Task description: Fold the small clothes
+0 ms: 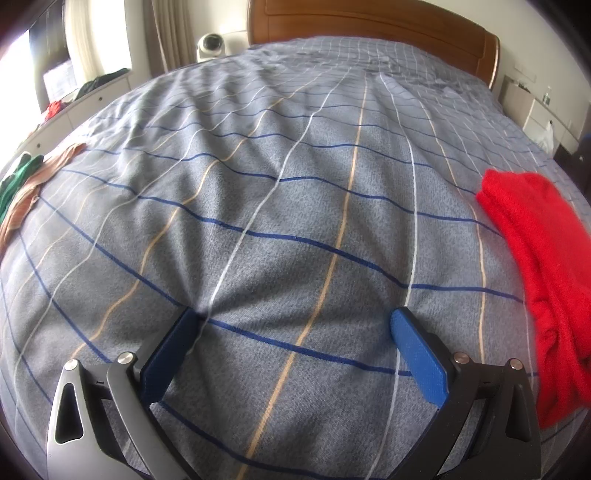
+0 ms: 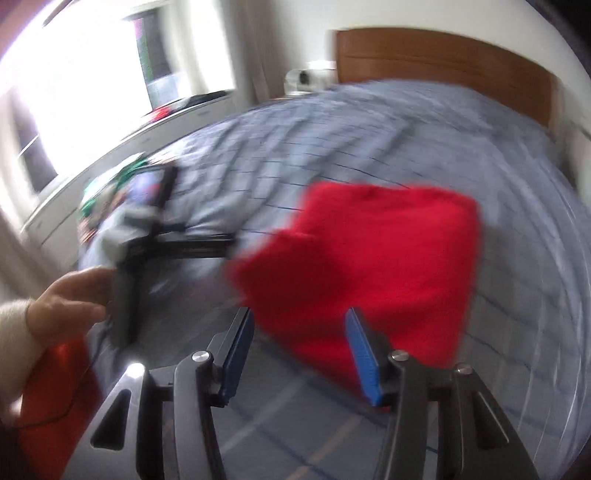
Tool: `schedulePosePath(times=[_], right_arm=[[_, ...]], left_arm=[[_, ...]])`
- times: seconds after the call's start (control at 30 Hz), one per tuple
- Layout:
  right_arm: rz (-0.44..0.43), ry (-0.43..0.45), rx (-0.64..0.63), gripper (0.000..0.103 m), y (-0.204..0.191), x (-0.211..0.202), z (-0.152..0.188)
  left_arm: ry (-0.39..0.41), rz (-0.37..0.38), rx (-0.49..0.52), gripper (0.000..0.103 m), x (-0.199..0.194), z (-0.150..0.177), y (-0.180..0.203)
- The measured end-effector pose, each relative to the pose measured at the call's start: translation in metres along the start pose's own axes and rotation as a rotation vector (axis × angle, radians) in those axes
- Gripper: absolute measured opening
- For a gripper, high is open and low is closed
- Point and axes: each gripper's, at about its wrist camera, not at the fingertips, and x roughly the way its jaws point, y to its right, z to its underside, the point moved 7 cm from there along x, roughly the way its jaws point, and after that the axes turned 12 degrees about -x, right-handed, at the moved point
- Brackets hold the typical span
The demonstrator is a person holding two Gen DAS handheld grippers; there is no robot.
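**Red garment folded on the bed, both tools empty**

We found the red garment (image 2: 373, 266) lying folded on the bed (image 1: 280, 192), on the grey checked cover near its right edge. In the left wrist view it ran down that side as a thick folded strip, its near end bunched and rumpled. In the right wrist view it looked like a roughly square fold with one flap sticking out to the left, though motion blur softened its outline.

The left gripper (image 1: 299, 328) rested low over the cover with its fingers (image 1: 417, 354) spread wide. Nothing lay between them; the tip of the darker finger pressed into the cover, where we saw creases fanning out. The garment sat just beside this tool, to its right, and did not touch it.

The right gripper (image 2: 299, 328) hung above the near edge of the garment. Its fingers stood about halfway apart and held nothing; the red cloth showed behind and between them, but the pads did not press on it.

A hand (image 2: 70, 299) with a pale sleeve held the left tool in the right wrist view.

At the left edge of the bed lay a green garment (image 1: 18, 177) and a tan garment (image 1: 44, 173), touching each other. A wooden headboard (image 1: 373, 22) closed the far end.
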Motion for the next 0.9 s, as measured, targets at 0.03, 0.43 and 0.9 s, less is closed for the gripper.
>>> schedulePosePath(times=[0.03, 0.43, 0.9], right_arm=[[-0.012, -0.045, 0.036, 0.052, 0.005, 0.012, 0.012], [-0.041, 0.118, 0.271, 0.078, 0.065, -0.045, 0.012], [-0.191, 0.009, 0.476, 0.064, 0.116, 0.069, -0.033]], left_arm=[[-0.001, 0.001, 0.001, 0.103, 0.0, 0.0, 0.0], [-0.144, 0.507, 0.012, 0.102, -0.08, -0.022, 0.064], [-0.448, 0.497, 0.066, 0.048, -0.002, -0.005, 0.159]])
